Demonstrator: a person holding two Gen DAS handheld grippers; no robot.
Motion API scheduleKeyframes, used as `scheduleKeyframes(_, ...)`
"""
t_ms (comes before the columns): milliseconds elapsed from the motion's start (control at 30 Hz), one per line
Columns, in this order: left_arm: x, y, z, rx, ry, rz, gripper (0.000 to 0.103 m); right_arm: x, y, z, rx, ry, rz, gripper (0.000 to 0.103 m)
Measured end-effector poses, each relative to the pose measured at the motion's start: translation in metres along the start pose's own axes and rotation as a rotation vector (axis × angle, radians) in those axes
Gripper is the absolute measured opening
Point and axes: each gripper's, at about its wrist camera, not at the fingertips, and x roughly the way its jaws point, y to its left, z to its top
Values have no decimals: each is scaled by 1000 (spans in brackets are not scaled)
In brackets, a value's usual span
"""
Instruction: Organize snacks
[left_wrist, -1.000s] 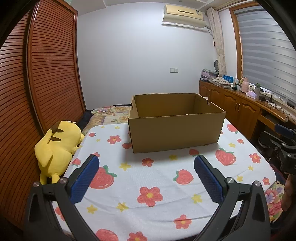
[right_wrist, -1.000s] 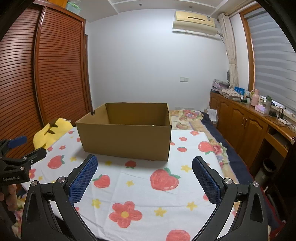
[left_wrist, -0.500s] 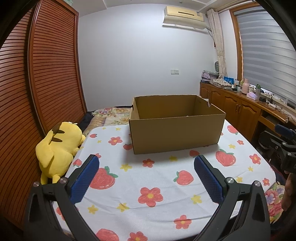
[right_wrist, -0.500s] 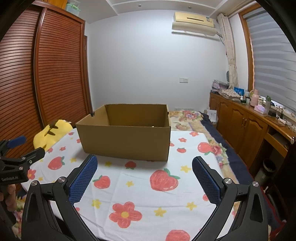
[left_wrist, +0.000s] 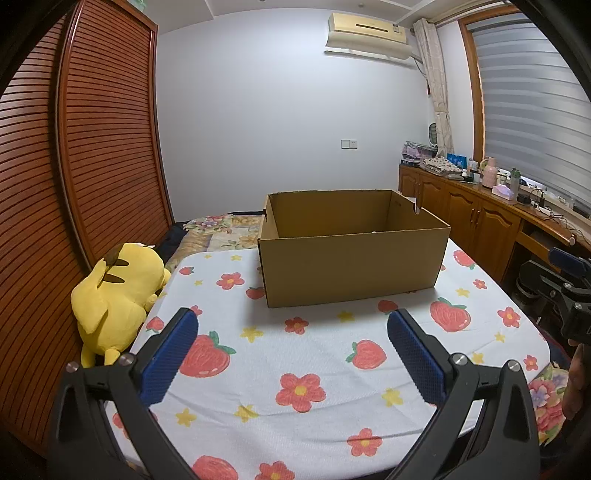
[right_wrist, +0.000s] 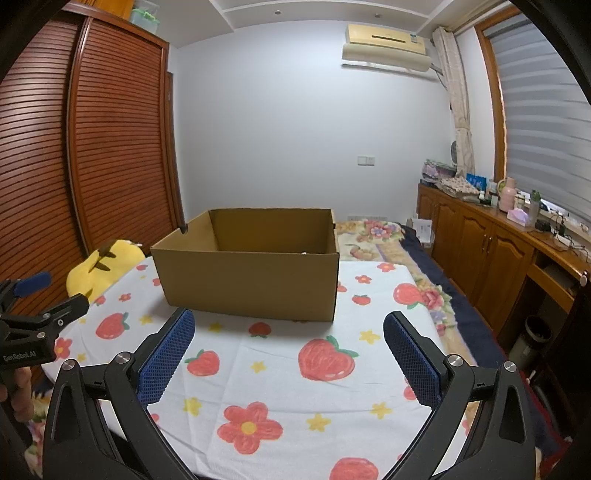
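An open brown cardboard box (left_wrist: 351, 266) (right_wrist: 255, 280) stands on a table covered by a white cloth with strawberries and flowers (left_wrist: 295, 354) (right_wrist: 280, 362). Its inside is mostly hidden by the near wall; only a small pale speck shows at the rim. No snacks are visible on the cloth. My left gripper (left_wrist: 291, 354) hangs open above the near part of the table, well short of the box. My right gripper (right_wrist: 288, 354) is open too, equally short of the box, with nothing between its fingers.
A yellow plush toy (left_wrist: 118, 295) (right_wrist: 99, 266) lies at the table's left edge by a slatted wooden wardrobe (left_wrist: 92, 166). A bed with floral bedding (right_wrist: 388, 236) lies behind the table. Wooden cabinets (right_wrist: 491, 251) with clutter line the right wall. A person's hand (right_wrist: 18, 391) holds the other gripper.
Both views have drifted very slightly; the box sits a touch lower in frame. Both grippers stay open and hold nothing.
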Motion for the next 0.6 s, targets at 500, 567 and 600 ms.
scheduleKeyframes(500, -1, 0, 0, 3, -2, 1, 103, 0, 0, 0, 1, -2, 0, 103)
scheduleKeyframes(567, -1, 0, 0, 3, -3, 1, 103, 0, 0, 0, 1, -2, 0, 103)
scheduleKeyframes(600, -1, 0, 0, 3, -3, 1, 103, 0, 0, 0, 1, -2, 0, 103)
